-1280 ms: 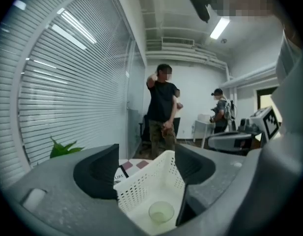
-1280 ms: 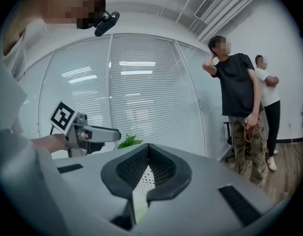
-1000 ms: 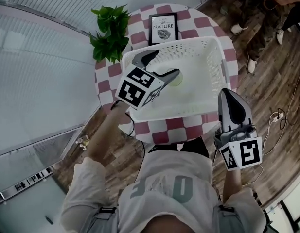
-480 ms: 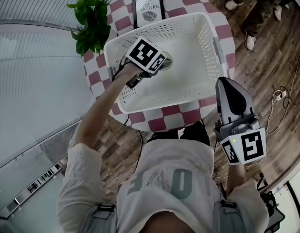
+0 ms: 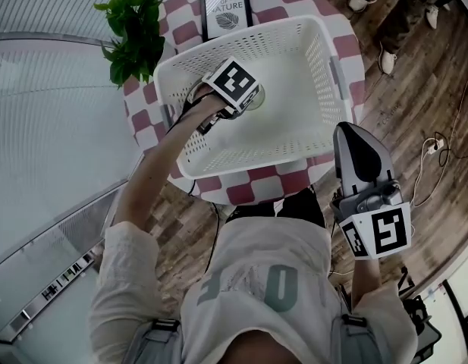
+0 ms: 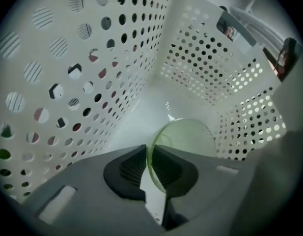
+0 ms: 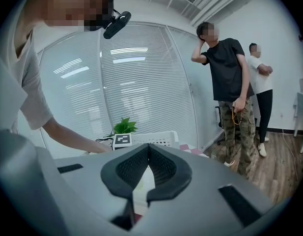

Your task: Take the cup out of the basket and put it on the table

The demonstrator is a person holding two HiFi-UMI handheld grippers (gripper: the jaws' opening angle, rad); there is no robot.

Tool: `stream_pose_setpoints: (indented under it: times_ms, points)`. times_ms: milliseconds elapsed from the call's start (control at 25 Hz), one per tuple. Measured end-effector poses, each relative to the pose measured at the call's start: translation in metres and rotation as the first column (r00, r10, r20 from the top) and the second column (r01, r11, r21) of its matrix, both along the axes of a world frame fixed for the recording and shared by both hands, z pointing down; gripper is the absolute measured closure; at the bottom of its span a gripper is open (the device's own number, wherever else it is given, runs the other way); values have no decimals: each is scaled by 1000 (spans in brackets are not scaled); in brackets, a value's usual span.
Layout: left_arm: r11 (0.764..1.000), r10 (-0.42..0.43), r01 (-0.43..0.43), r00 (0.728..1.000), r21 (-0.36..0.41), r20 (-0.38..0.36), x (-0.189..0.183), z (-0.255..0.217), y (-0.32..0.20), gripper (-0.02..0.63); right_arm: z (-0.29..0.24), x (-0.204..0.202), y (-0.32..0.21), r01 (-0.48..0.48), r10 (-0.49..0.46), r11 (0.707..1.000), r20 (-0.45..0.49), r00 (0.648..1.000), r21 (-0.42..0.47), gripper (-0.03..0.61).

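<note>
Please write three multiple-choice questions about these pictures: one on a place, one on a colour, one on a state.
1. Where is the cup? A) in the basket B) on the floor C) on a chair
2. What colour is the cup? A) red B) green C) black
3. What are the left gripper's fingers doing? A) standing wide apart B) holding a leaf C) gripping the cup's wall
Answers: 1 A, white holed walls surround it. 2 B, its clear wall is green. 3 C, the fingers have just been closing and pinch the wall between them.
</note>
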State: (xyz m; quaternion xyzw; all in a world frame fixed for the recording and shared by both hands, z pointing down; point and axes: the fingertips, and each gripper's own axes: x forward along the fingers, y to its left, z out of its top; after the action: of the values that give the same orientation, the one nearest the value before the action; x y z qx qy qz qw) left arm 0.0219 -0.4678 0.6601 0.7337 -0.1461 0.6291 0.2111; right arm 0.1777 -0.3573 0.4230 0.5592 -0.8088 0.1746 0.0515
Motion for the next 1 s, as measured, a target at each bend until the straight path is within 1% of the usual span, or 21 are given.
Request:
stream_pose_setpoints:
  times_ms: [40,240,560,640,760,1000]
  points:
    - [1000,1,-2,1000,8,8,-1,1,-2,586,1,-1,0,2,-2,1000,-3,1000,-1,569]
    - [1000,17,-17,1000,7,15,-1,1,-2,591,2,-4,-1,10,-10,1000,2,1000,-8,569]
    - [999,31,-31,999,34,25,-1,-3,-1,592,-1,-8,-3,31,-31,1000,5,1000,4,569]
    - [999,25,-25,1000,42,9,1,-10,-2,592,-4,-9,-4,36,-36,999,4,999,10,569]
    - [998,11,-9,999,62,-37,5,-27,-4,592,-11,-13,-5,51,-51,998,-1,999,25,569]
    - [991,-11,28,991,133,-131,12,-76,-7,594,-35,-24,-10,92,-90,993,-24,996,75,569]
